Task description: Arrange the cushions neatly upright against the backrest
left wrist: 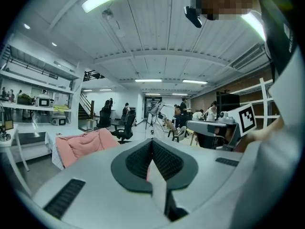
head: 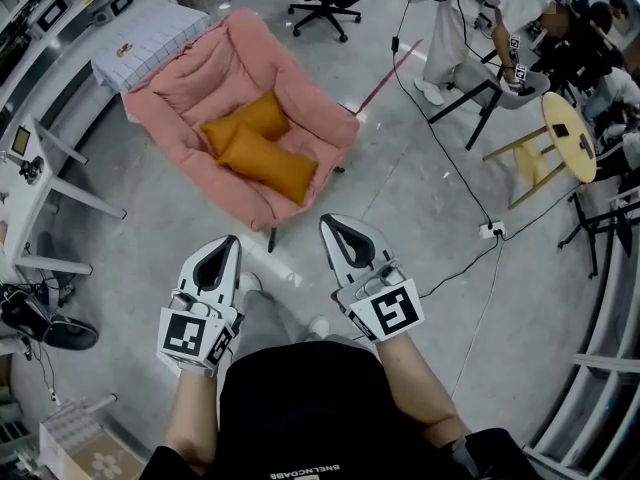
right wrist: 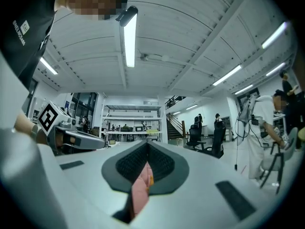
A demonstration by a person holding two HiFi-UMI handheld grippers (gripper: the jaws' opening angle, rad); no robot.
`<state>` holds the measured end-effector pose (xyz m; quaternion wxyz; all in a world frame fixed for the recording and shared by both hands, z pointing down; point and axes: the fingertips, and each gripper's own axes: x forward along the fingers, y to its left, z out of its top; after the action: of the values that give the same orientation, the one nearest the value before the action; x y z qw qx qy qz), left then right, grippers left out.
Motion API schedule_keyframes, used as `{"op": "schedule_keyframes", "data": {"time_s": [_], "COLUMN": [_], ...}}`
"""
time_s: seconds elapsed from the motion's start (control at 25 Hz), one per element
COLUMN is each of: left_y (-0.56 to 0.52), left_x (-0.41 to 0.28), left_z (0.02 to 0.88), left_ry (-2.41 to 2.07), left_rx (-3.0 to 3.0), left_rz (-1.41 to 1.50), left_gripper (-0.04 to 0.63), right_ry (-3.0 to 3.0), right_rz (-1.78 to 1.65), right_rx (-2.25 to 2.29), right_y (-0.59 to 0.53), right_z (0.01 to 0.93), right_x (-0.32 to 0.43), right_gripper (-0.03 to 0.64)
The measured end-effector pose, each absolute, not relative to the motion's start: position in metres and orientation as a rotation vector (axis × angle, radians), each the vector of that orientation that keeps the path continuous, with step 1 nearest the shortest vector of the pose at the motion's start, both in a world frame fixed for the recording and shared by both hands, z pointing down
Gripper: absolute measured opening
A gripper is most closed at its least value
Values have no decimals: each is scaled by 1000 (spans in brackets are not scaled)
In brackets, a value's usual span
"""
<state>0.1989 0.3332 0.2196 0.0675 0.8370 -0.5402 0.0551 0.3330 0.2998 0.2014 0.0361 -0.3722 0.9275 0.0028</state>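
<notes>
Orange cushions down flat, both grippers well short of the armchair

Head view: two orange cushions (head: pixel 262 148) lie touching on the seat of the pink armchair (head: pixel 190 93), none upright at its backrest. The left gripper (head: pixel 222 253) and right gripper (head: pixel 343 233) are pressed together and empty, so they should spread before reaching for a cushion's edge. A floor cable (head: pixel 448 168) and a wooden stool (head: pixel 555 143) sit off to the right. Left gripper view: jaws closed on nothing, armchair off to the left. Right gripper view: jaws closed, pink showing through the slit.
</notes>
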Motion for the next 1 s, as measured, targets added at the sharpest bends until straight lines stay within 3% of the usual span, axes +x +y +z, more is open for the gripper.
{"op": "schedule_keyframes", "data": {"time_s": [1.0], "left_y": [152], "left_x": [40], "left_z": [268], "left_ry": [-1395], "left_rx": [2526], "left_rz": [167], "left_gripper": [12], "right_ry": [2873], "right_rz": [-81], "right_rx": [-1421], "right_y": [113], "right_z": [243], "right_x": [191], "right_gripper": [9]}}
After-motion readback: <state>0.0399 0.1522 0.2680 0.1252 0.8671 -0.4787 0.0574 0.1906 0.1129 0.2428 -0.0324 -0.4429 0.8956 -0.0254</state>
